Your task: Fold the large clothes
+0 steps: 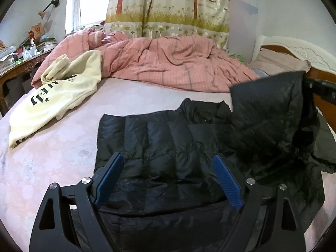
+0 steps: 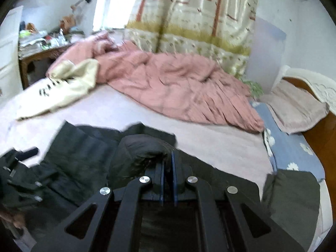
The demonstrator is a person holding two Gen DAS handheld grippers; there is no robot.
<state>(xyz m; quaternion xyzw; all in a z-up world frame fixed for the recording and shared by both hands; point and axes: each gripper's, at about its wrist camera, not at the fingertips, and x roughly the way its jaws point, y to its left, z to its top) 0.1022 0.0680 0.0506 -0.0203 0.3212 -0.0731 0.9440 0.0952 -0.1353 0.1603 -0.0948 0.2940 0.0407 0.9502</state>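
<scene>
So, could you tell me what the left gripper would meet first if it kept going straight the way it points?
Most likely the black quilted puffer jacket lying on the pale pink bedsheet. The left gripper is open and tilted down over it, nothing between its fingers; how near is unclear.

Right gripper (image 2: 168, 157) being seen with jaws closed, blue pads nearly together. Fold of black puffer jacket (image 2: 84, 157) being pinched between pads and held raised, bunched just above fingertips. Rest of jacket being spread over pale pink bed sheet (image 2: 210, 138) at lower left. Left gripper (image 2: 19, 168) partly showing at left edge, blurred against jacket. Pink quilt (image 2: 178, 84) lying crumpled behind, cream sweatshirt (image 2: 63, 88) beside it at left. Patterned curtain (image 2: 199, 21) hanging behind bed. Whole view being blurred.
</scene>
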